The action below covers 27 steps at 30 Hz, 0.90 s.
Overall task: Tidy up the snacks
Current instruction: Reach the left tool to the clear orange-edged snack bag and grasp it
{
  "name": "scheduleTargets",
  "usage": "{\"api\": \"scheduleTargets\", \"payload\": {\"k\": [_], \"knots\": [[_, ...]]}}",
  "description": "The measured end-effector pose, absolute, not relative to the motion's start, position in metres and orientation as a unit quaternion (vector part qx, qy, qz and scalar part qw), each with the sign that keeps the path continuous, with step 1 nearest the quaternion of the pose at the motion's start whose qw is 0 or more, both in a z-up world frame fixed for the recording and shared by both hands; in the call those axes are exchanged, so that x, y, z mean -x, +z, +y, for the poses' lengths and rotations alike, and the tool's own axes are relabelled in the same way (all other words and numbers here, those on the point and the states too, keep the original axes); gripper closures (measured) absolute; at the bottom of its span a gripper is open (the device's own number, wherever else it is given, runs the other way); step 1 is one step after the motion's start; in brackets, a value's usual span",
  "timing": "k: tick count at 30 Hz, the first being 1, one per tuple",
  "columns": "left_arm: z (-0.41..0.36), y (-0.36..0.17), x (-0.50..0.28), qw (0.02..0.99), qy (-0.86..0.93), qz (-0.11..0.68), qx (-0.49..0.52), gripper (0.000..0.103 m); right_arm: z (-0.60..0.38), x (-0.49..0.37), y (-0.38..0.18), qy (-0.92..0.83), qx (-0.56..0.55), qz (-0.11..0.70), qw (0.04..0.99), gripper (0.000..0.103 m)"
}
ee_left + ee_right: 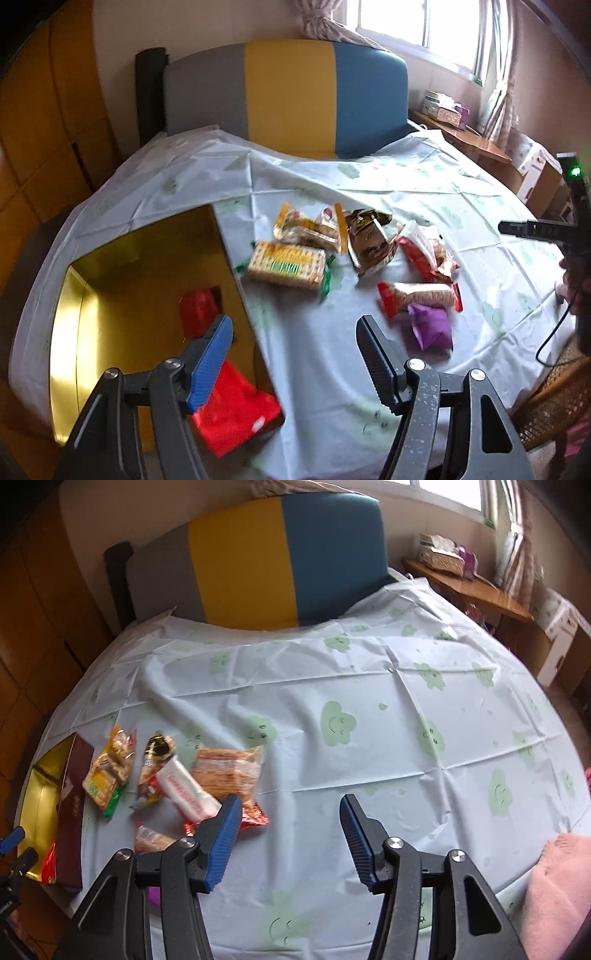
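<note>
My job now is to pick the next snack off the table (369, 716) and carry it to the gold-lined box (140, 266), so I should drop squarely over a single packet and close across its narrow width — not rake the heap; both my left gripper (295, 332) and right gripper (291, 812) have jaws apart and empty. The purple packet (430, 325) lies just right of my left jaws; the cracker pack (286, 264) lies farther ahead; the snack pile (177, 779) sits left of my right jaws.

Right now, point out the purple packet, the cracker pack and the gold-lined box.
purple packet (430, 326), left wrist view, middle of its face.
cracker pack (286, 264), left wrist view, centre of its top.
gold-lined box (147, 266), left wrist view, bare inner floor.
</note>
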<state>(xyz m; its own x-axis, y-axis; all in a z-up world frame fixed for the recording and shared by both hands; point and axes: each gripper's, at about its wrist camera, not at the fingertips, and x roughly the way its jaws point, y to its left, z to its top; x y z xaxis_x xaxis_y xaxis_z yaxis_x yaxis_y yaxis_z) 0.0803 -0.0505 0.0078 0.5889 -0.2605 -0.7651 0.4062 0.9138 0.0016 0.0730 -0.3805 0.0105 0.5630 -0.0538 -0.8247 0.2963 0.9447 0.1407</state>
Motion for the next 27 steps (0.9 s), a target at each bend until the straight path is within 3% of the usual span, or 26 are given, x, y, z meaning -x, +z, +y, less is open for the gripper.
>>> {"api": "scheduleTargets", "payload": {"k": [7,15,23,25,26,27], "knots": [[-0.084,0.008,-0.137,0.863,-0.215,0.455,-0.042,0.032,-0.395,-0.072,0.002,-0.089,-0.187,0.45,0.869,0.047],[-0.123,-0.026,-0.218,0.837,-0.181,0.516,-0.024,0.007,-0.396,-0.071,0.004,-0.07,-0.21,0.443,0.869,0.045],[-0.151,-0.062,-0.262,0.825,-0.146,0.539,-0.091,0.003,-0.395,-0.072,0.006,-0.059,-0.214,0.436,0.872,0.043],[-0.153,-0.07,-0.266,0.825,-0.141,0.536,-0.107,0.005,-0.394,-0.072,0.007,-0.058,-0.212,0.436,0.873,0.042],[-0.155,-0.074,-0.266,0.823,-0.147,0.538,-0.109,0.018,-0.393,-0.072,0.007,-0.058,-0.21,0.435,0.874,0.042],[-0.155,-0.078,-0.266,0.818,-0.16,0.542,-0.105,0.043,-0.393,-0.072,0.007,-0.058,-0.208,0.435,0.874,0.042]]}}
